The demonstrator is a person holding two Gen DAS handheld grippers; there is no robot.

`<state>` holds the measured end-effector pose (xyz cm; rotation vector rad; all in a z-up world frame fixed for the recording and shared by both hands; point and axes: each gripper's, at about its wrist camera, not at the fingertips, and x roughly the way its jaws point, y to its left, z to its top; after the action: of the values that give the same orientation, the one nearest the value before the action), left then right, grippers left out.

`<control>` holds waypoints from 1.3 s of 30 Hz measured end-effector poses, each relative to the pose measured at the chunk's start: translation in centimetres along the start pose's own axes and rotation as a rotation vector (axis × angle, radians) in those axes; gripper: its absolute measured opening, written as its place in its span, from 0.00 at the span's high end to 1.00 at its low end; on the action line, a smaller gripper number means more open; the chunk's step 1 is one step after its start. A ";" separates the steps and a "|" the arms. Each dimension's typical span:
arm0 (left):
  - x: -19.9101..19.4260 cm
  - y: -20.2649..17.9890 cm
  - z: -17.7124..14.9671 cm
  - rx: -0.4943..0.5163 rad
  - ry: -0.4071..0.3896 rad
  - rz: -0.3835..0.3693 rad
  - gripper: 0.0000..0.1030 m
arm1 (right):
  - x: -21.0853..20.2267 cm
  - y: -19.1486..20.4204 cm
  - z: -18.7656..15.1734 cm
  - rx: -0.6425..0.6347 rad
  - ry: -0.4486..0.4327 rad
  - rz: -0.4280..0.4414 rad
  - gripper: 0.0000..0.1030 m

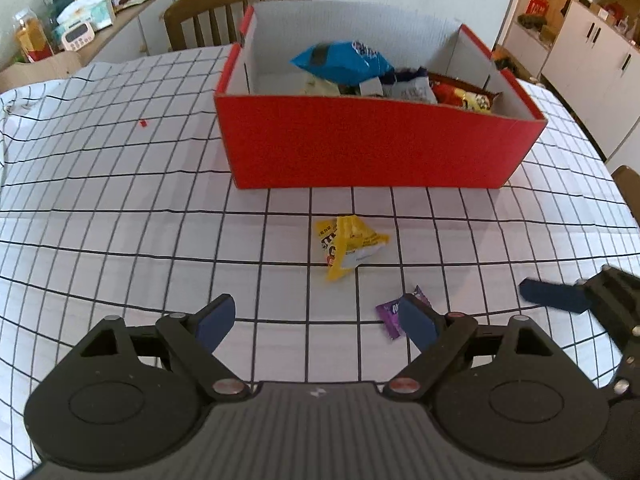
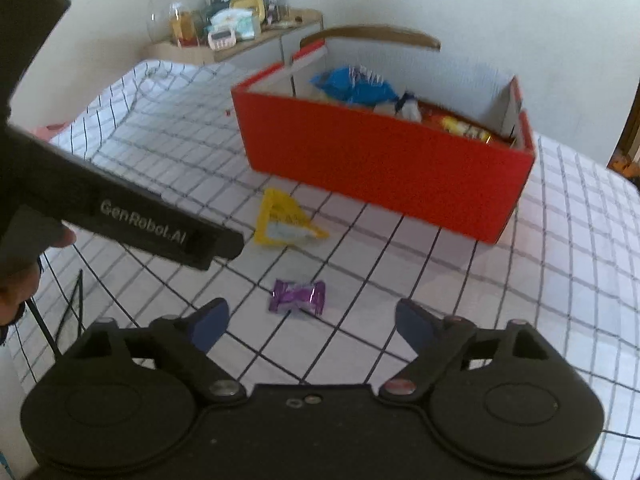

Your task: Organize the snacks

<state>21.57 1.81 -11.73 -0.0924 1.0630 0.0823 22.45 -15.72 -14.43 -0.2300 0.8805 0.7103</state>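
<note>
Left gripper (image 1: 316,322): jaws spread wide, nothing held, hovering over the table (image 1: 120,200).
Right gripper (image 2: 308,322): jaws wide apart, empty — purple candy just ahead, between the fingertips' line of sight.
Red box (image 1: 372,140): on checked tablecloth, holds blue bag (image 1: 340,62) and other snack packs.
Yellow packet (image 1: 346,250): flat on table, near the box front, apart from it.
Purple candy (image 2: 298,297): on table, closer to the grippers than the yellow packet — partly hidden behind left gripper's right finger in left view.
</note>
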 end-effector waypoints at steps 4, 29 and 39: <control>2.0 -0.1 0.9 -0.011 0.031 0.001 0.14 | 1.7 -0.1 -0.1 -0.019 0.033 0.012 0.22; 7.1 -0.6 3.6 -0.041 0.103 -0.036 0.59 | 5.2 1.7 0.0 -0.208 0.068 0.043 0.62; 6.6 1.6 3.5 -0.092 0.091 -0.063 0.77 | 4.6 0.6 0.0 -0.111 0.062 0.040 0.87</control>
<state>27.65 4.01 -15.84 -0.2144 1.1468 0.0705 24.00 -13.12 -17.95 -0.3353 0.9076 0.7938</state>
